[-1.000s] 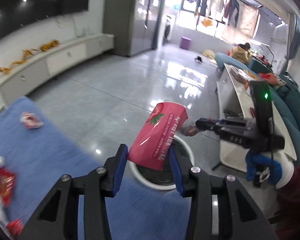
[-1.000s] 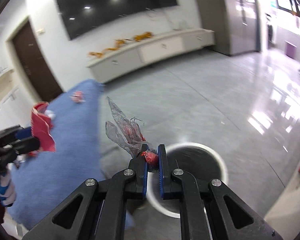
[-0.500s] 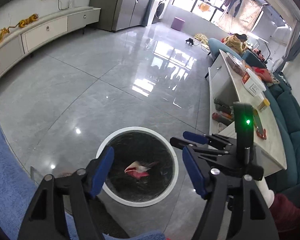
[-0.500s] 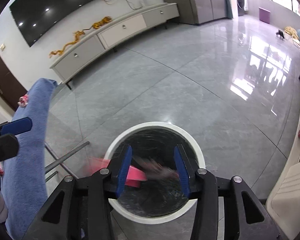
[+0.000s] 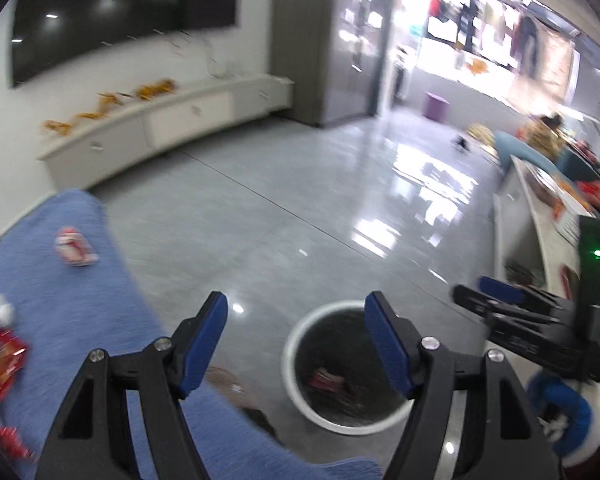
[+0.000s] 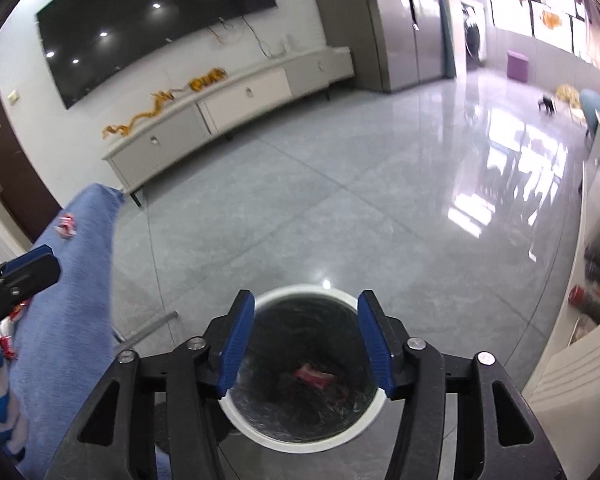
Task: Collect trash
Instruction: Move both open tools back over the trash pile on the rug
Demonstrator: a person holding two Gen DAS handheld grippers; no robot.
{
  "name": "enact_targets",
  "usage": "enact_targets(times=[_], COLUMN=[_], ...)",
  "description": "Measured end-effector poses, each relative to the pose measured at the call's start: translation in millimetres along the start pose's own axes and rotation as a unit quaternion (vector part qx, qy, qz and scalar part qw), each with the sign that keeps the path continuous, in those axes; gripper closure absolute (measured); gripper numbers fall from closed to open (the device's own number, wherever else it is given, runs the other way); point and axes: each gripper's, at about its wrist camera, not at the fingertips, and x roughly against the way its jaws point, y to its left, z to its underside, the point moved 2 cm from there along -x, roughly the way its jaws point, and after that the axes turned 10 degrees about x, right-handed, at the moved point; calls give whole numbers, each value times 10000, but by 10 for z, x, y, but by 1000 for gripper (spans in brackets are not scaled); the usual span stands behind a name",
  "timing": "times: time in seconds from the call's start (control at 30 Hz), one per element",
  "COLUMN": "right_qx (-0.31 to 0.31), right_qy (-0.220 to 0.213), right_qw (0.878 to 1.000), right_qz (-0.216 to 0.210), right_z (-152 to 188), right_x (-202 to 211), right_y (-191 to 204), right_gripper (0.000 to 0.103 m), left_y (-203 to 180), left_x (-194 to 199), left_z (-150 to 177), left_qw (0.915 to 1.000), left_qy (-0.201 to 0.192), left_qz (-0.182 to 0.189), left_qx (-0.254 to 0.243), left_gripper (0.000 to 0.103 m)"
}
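Observation:
A white-rimmed bin [image 6: 364, 420] with a black liner stands on the floor below both grippers; a red wrapper [image 6: 314, 375] lies inside it. My right gripper [image 6: 306, 342] hangs right over the bin, its jaws opening with nothing between them. In the left wrist view the bin [image 5: 296, 384] shows the red trash [image 5: 328, 380] too. My left gripper [image 5: 296, 340] is open and empty, above the edge of the blue cloth [image 5: 72, 304]. Red-and-white wrappers lie on the cloth: one [image 5: 74, 246] at its far end, more [image 5: 2, 356] at the left edge.
A long white cabinet [image 6: 228, 116] with yellow ornaments runs along the far wall under a dark screen. A white low table [image 5: 540, 220] with clutter and a teal sofa stand at the right. Glossy grey floor tiles lie between. A gloved hand [image 5: 560, 416] holds the right tool.
Both grippers have opened and let go of their trash: the red bag and the clear wrapper dropped into the bin. The left view has swung back toward the blue cloth.

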Motion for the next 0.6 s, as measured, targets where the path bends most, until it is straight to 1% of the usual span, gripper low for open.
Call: enact_targets(times=[0.07, 0.13, 0.17, 0.2, 0.23, 0.27, 0.4, 0.5, 0.6], right_qx=[132, 313, 373, 473, 517, 595, 874, 1051, 1172], right_qy=[-143, -308, -355, -433, -477, -551, -709, -838, -942], right_qw=[9998, 9990, 9987, 9979, 9975, 9966, 9933, 9905, 9881], right_qz=[-17, -44, -50, -82, -116, -167, -263, -303, -338], right_z=[-67, -135, -152, -178, -185, -206, -266, -276, -294], right_x=[137, 307, 355, 442, 494, 572, 785, 957, 1085], right_y=[137, 349, 410, 533, 582, 696, 1021, 1227, 1364], right_gripper=[48, 47, 45, 40, 37, 32, 30, 27, 23], left_y=[122, 237, 296, 362, 396, 448, 620, 728, 859], left_x=[211, 401, 492, 587, 652, 747, 1075, 1324, 1561], left_z=[30, 69, 93, 120, 135, 159, 235, 289, 335], left_qw=[9990, 9969, 9959, 9950, 9944, 9932, 9886, 9834, 9776], left_qy=[-302, -524, -596, -641, -676, -743, -958, -1191, -1423], left_qz=[-286, -534, -628, -721, -774, -850, -1112, -1292, -1434], left_qx=[156, 227, 255, 263, 267, 285, 345, 445, 587], left_gripper=[33, 33, 33, 33, 33, 33, 33, 33, 27])
